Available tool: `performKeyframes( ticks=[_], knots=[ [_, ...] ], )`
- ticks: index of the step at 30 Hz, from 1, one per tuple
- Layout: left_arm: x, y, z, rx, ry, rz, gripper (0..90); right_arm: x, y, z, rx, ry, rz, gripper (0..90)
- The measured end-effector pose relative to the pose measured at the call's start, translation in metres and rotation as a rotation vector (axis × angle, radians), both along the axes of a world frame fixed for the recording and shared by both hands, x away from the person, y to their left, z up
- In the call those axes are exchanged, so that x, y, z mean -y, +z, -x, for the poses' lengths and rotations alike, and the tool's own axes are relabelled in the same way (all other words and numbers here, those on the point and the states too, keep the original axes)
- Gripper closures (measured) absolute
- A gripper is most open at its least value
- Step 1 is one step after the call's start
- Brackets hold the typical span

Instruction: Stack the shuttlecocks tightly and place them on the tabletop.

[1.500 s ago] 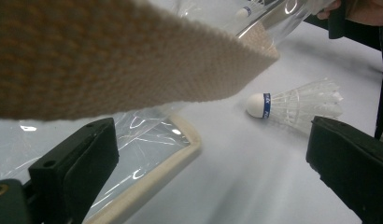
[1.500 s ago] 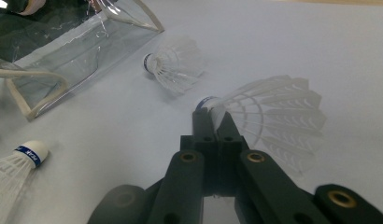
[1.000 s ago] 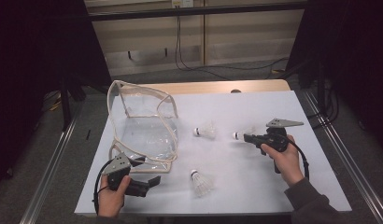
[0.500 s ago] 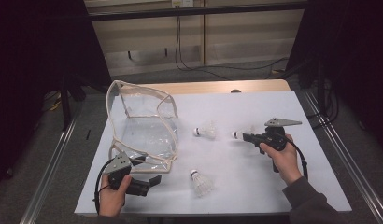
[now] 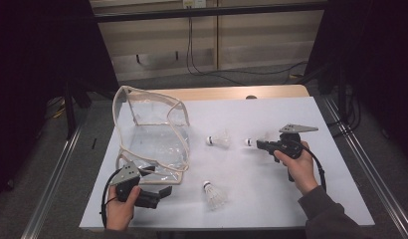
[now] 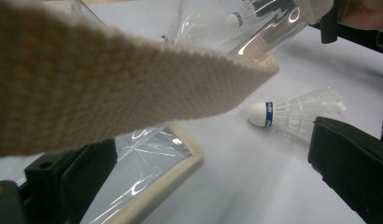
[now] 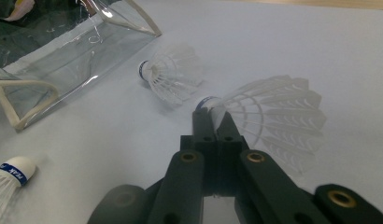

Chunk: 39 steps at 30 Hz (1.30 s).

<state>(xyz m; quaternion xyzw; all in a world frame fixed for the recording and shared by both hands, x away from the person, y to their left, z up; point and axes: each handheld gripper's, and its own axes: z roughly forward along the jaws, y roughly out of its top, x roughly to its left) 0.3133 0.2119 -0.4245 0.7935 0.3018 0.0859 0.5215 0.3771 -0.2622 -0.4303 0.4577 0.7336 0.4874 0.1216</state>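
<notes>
- The right tool (image 7: 213, 116) has its jaws pinched tight on a shuttlecock (image 7: 269, 114), gripping it right behind the cork, feathers fanned out past the tips. In the high view that same tool (image 5: 259, 144) points left over the white table (image 5: 271, 199), and the held shuttlecock's cork (image 5: 248, 142) pokes out at its tip.
- The left tool (image 5: 162, 191) sits at the near left corner of the table, jaws standing wide with nothing clamped between them. Its own view has one black jaw at each side of the frame and bare table in the gap.
- The left gripper view gets what the overhead one can't: a woven beige strap (image 6: 110, 79) of the clear bag (image 5: 152, 134) hangs right across the lens and blocks most of the upper frame.
- Under that strap lies a loose shuttlecock (image 6: 297, 114), just beside the right-hand jaw; from above it's the one (image 5: 214, 194) near the front edge.
- Another loose shuttlecock (image 5: 219, 140) lies between the bag and the right tool, near the held one; the right gripper view shows it (image 7: 168, 74) as a bit of a blur.
- The bag stands open at the table's left, its trimmed edge close to the left tool.
</notes>
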Motion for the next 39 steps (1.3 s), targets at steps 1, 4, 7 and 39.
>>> performKeyframes(
  ticks=[1,4,7,39],
  knots=[
    [0.000,0.000,0.000,0.000,0.000,0.000,1.2,0.000,0.000,-0.001,0.001,0.002,-0.001,90.0],
    [0.000,0.000,0.000,0.001,0.002,0.002,1.2,-0.002,0.000,-0.002,0.000,0.003,0.005,90.0],
    [0.000,0.000,0.000,0.002,0.001,0.004,1.2,-0.003,0.000,-0.004,-0.001,0.002,0.004,90.0],
    [0.001,0.003,0.001,0.022,0.003,0.003,1.3,-0.012,-0.003,-0.014,-0.003,0.019,0.009,90.0]
  ],
)
